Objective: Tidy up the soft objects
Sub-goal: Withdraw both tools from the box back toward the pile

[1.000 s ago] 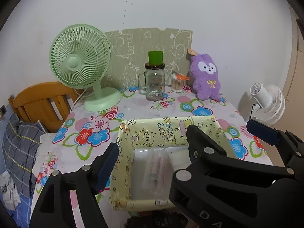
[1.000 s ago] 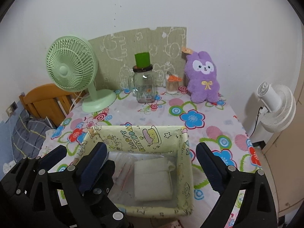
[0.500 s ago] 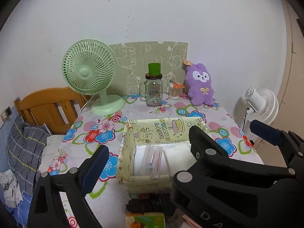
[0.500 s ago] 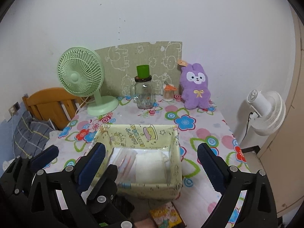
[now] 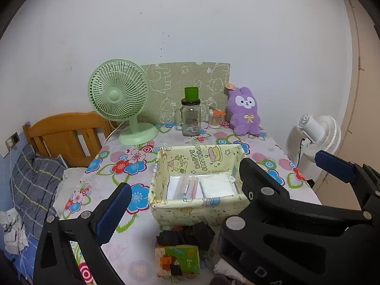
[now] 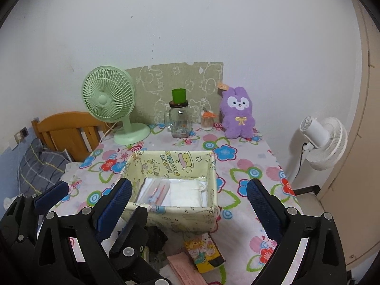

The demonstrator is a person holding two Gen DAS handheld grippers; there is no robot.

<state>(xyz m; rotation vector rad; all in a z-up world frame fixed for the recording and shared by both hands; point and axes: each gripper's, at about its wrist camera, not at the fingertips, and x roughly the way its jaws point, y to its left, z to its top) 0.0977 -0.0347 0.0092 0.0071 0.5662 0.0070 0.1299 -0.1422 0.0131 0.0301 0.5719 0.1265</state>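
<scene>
Yellow fabric bin [image 6: 190, 216] holds two flat packets (both tools gape, empty).

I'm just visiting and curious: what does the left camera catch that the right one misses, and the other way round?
Only the left view shows the green packet near the table edge. Only the right view shows the yellow packet and the pink one beside it. Both show the basket holding flat white packs, the dark bundle, the green fan, the jar and the purple bunny.
</scene>
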